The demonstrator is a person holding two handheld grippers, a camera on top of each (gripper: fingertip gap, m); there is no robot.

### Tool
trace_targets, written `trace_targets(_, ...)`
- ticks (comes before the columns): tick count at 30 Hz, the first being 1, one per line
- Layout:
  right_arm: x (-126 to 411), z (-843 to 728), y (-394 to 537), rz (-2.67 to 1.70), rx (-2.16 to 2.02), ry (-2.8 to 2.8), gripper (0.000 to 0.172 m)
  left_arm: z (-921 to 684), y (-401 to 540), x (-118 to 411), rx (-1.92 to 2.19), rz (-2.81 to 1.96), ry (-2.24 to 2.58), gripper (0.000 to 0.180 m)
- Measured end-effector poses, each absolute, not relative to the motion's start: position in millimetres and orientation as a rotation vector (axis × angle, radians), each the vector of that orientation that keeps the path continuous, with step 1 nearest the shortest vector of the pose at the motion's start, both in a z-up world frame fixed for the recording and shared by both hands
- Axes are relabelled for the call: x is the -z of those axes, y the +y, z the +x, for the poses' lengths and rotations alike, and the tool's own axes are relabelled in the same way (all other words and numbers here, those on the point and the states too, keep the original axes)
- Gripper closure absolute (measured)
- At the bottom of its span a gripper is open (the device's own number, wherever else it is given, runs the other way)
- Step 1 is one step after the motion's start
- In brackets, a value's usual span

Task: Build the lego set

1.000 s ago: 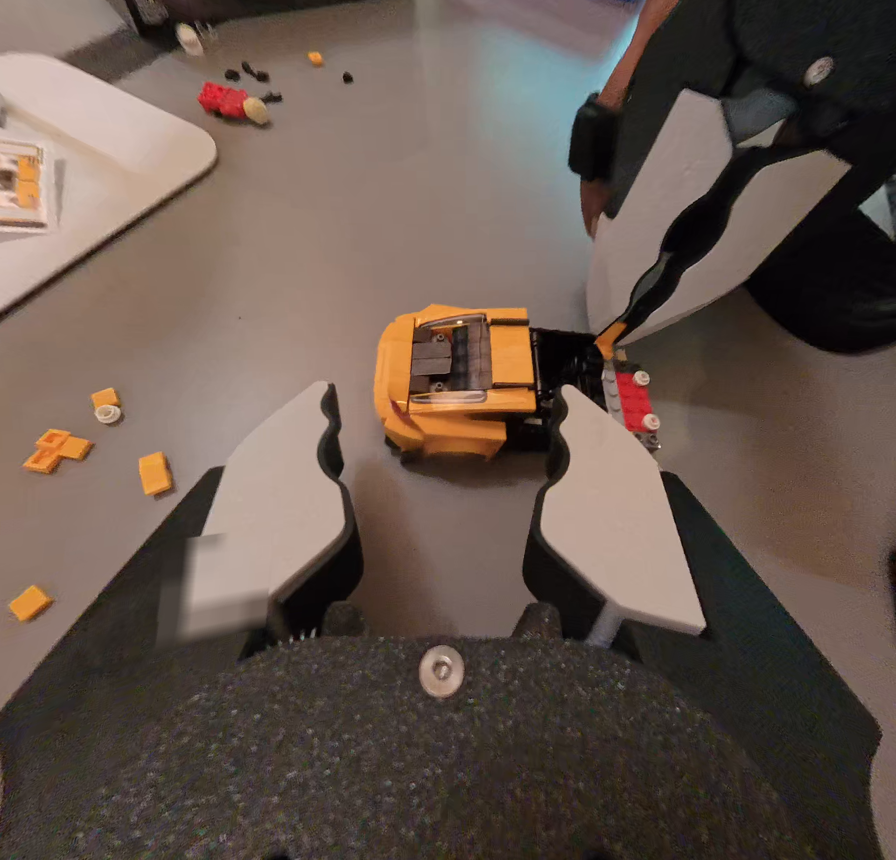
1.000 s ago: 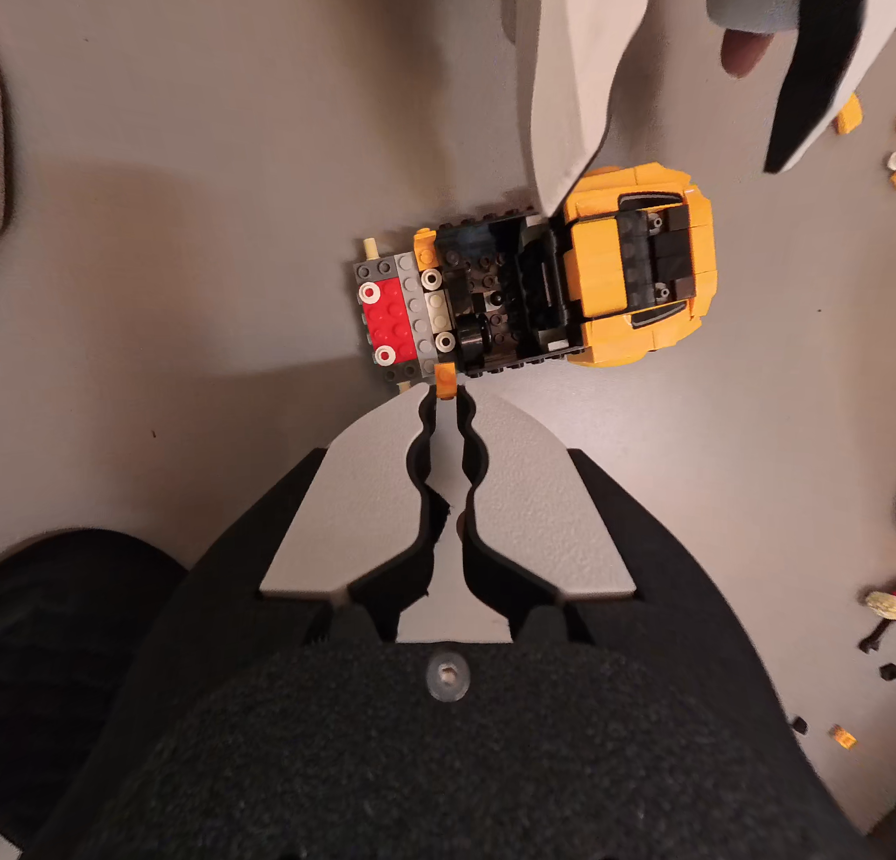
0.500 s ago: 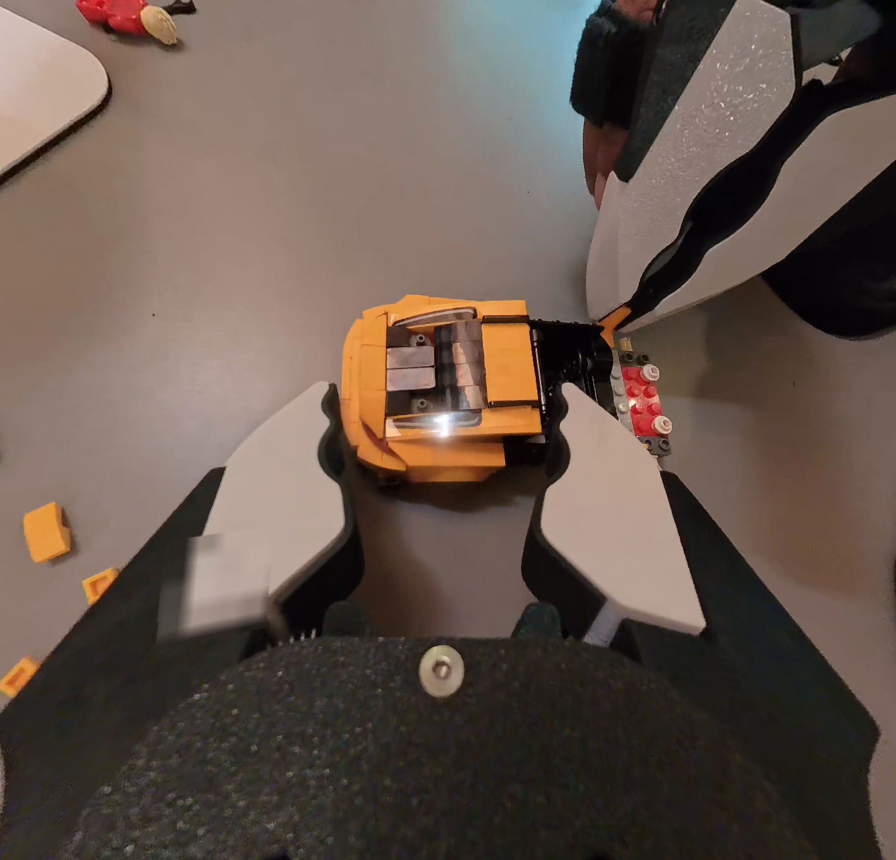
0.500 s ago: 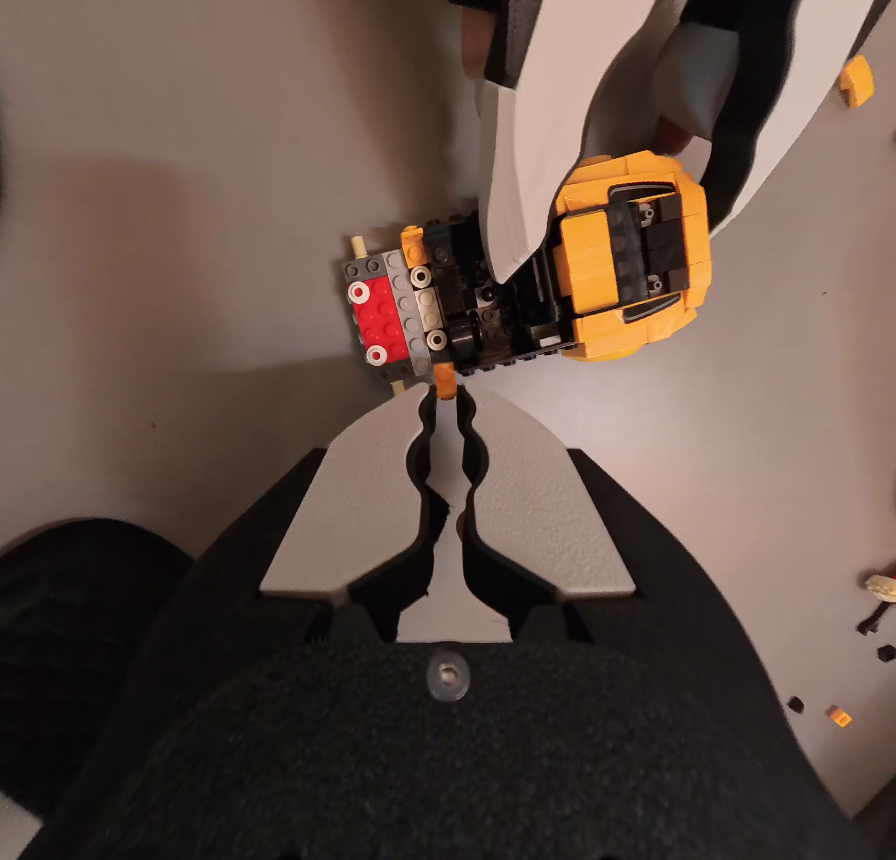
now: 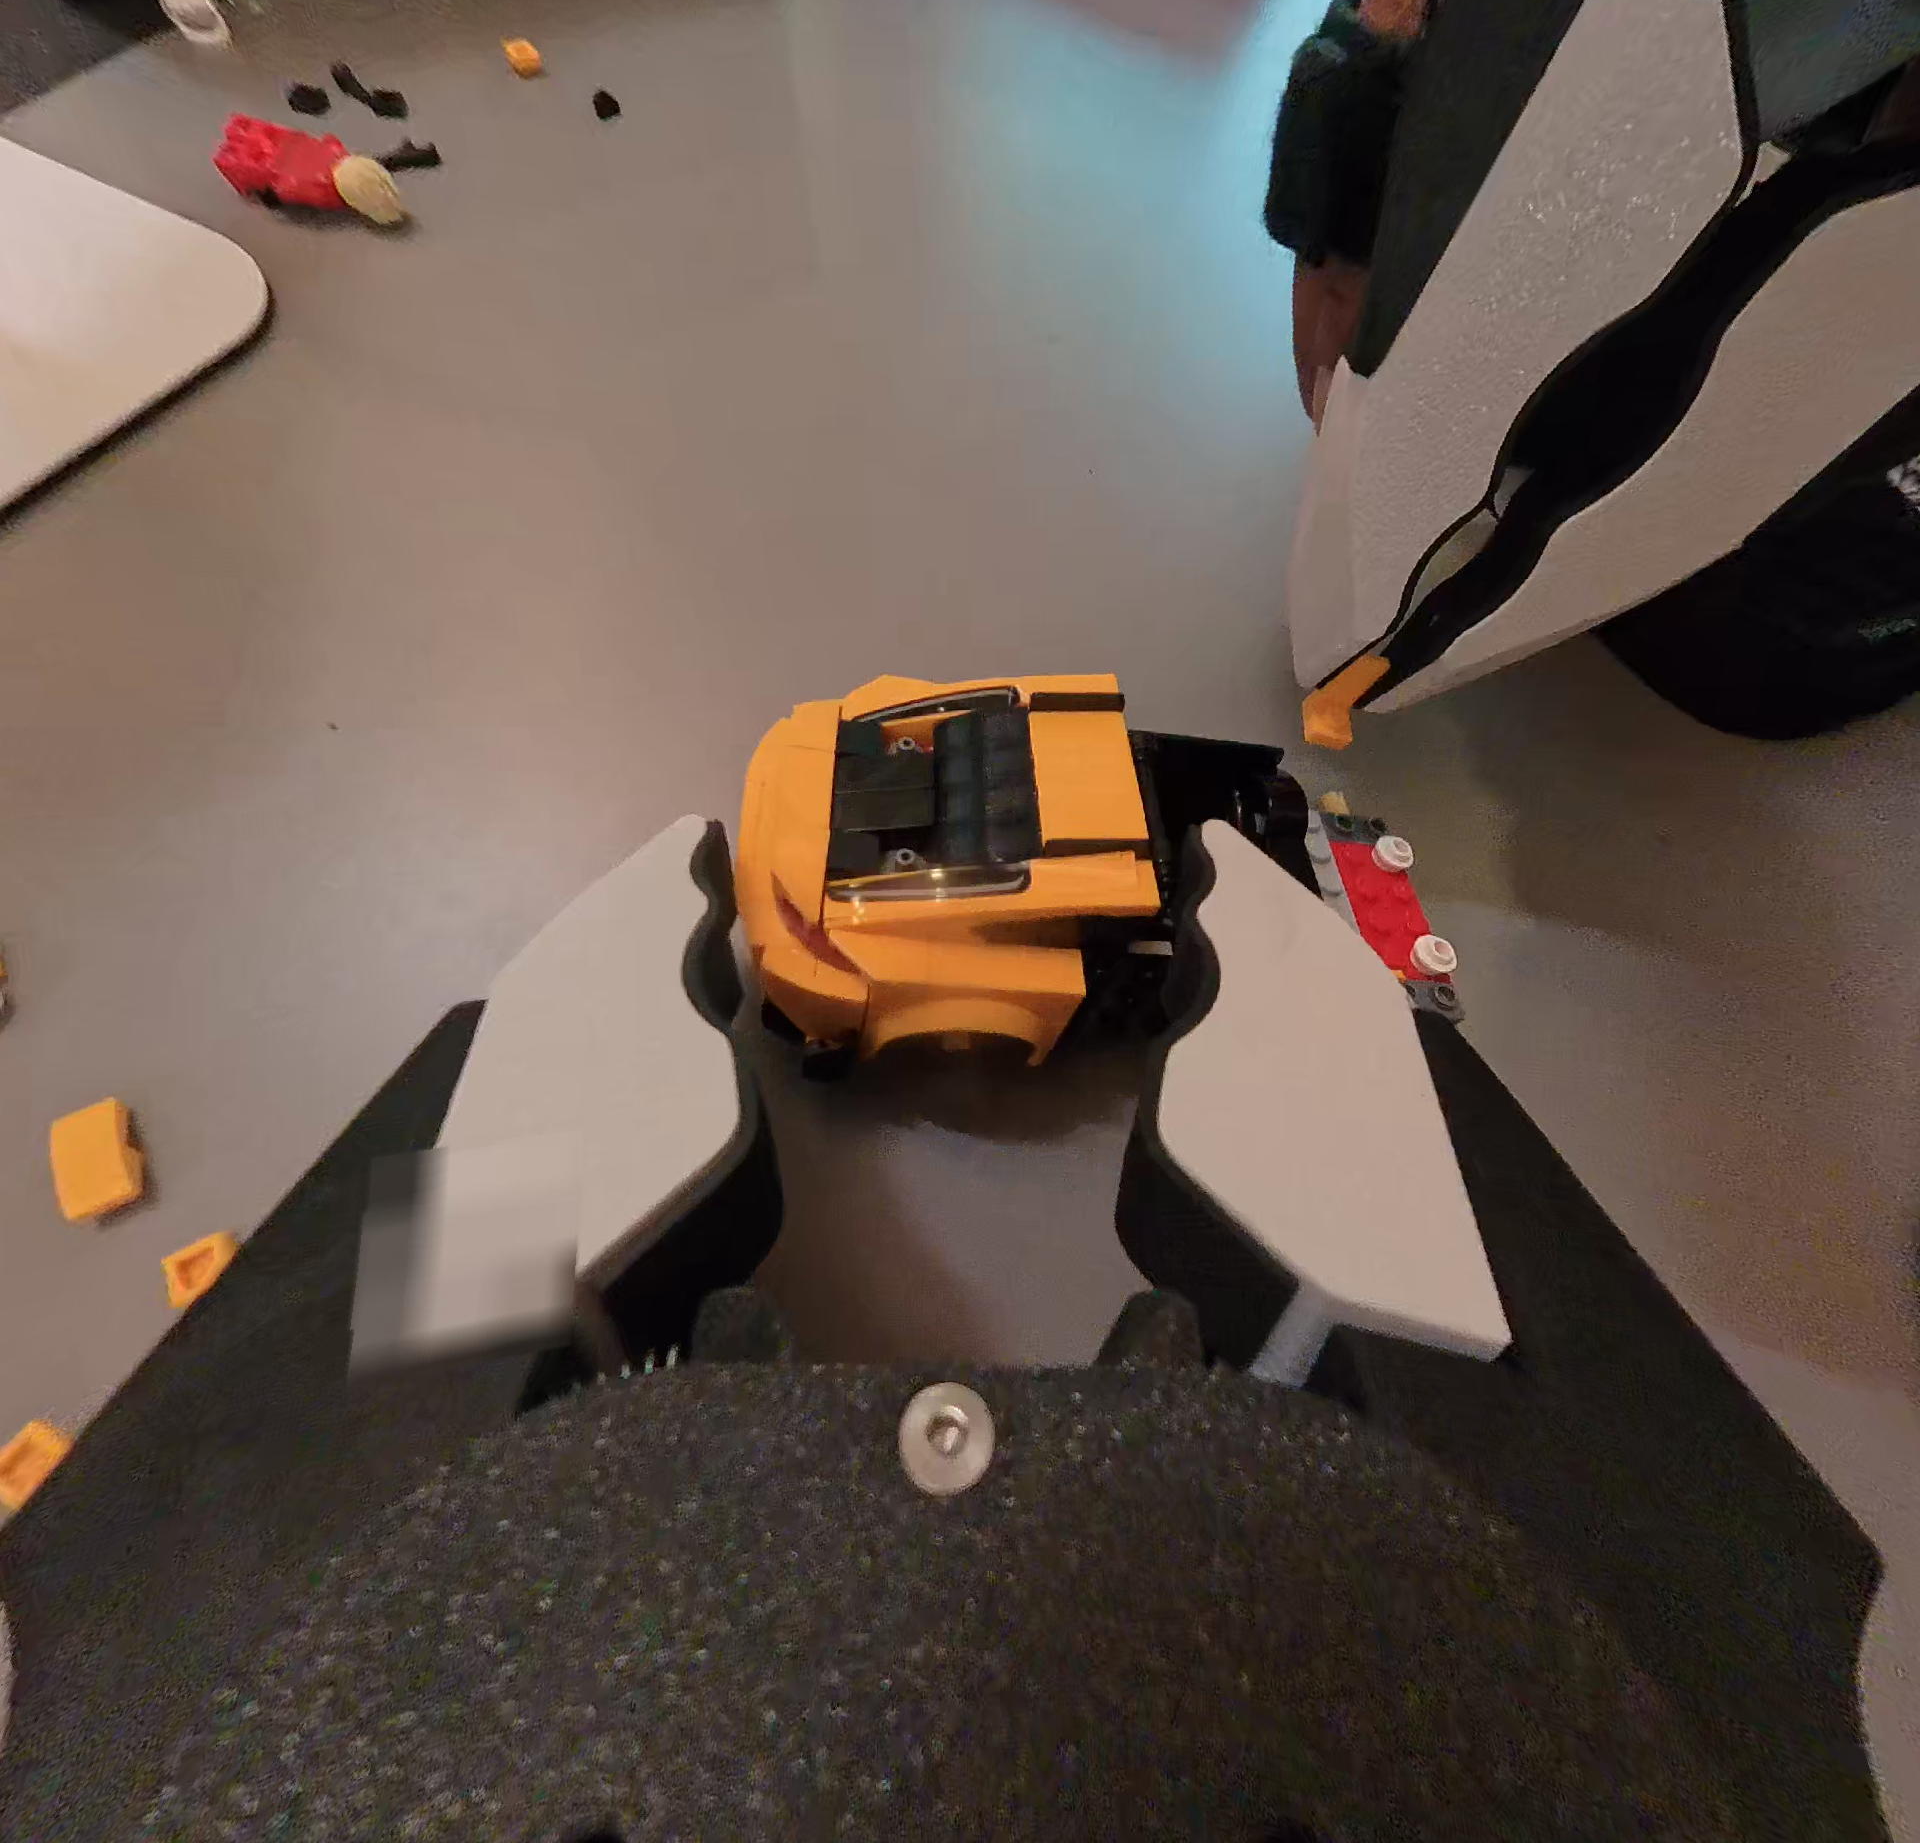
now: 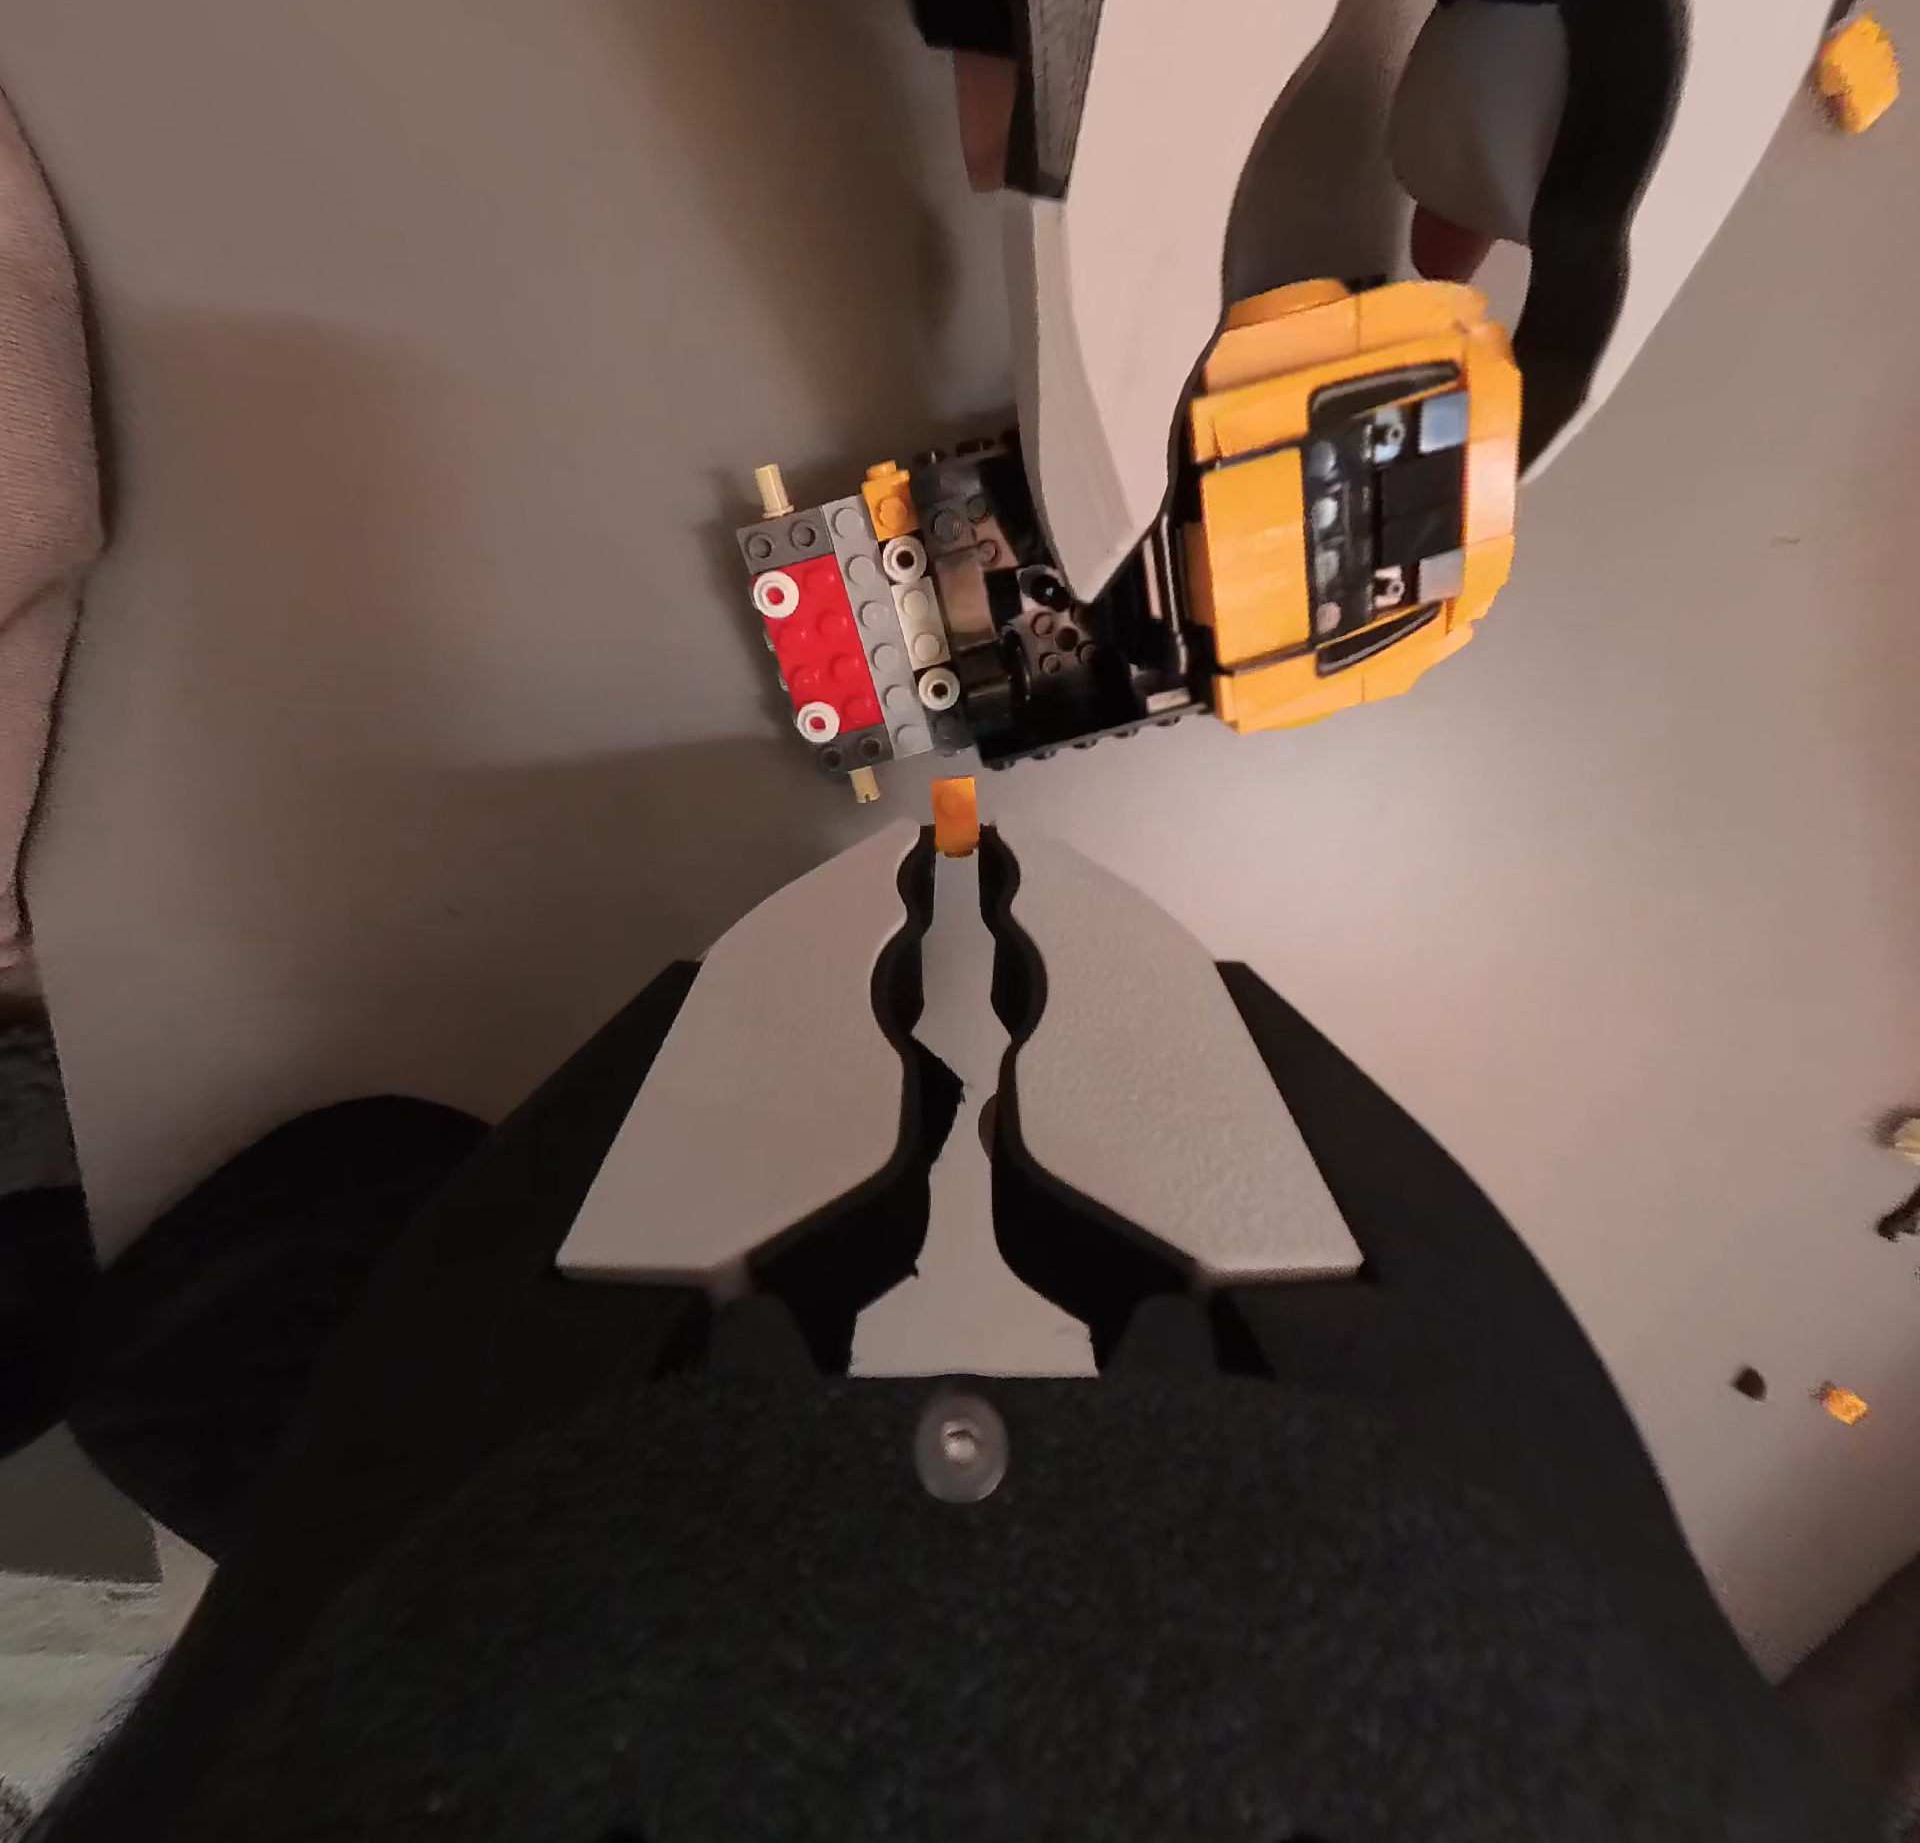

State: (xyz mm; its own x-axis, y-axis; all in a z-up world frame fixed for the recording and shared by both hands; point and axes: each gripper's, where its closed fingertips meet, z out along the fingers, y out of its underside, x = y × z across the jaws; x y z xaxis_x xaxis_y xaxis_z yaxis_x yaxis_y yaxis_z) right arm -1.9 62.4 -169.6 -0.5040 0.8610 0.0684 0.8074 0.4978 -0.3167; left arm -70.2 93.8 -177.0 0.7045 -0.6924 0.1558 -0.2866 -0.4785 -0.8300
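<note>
The left gripper stands spread around the orange brick car; pad contact is unclear. At two o'clock, the right gripper pinches a small orange piece. The car's black middle is partly hidden.

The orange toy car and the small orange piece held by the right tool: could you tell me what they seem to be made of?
Orange toy car: looks like glossy moulded plastic bricks, with round studs, seams between parts and highlights on its smooth panels.

Small orange piece, pinched at the right tool's tips: apparently the same plastic, with a matching colour and one stud.
</note>
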Motion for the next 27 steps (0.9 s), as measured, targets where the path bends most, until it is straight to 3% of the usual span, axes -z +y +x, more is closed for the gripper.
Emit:
trace_targets(8,180.8,10.0,53.5,-1.485,-0.391,-2.481,0.164,-73.6,84.0,185.4,0.646,-2.193,0.722,0.099)
trace_targets(11,181.4,12.4,53.2,-1.492,-0.416,-2.459,0.164,-74.5,79.0,194.1,0.574,-2.315,0.753,0.088)
trace_targets(19,180.3,8.9,54.1,-1.457,-0.482,-2.416,0.164,-73.9,82.1,203.4,0.333,-2.488,0.845,0.097)
trace_targets(27,168.0,12.2,60.2,-1.421,-0.548,-2.322,0.164,-68.0,96.3,189.7,0.428,-2.237,0.752,0.098)
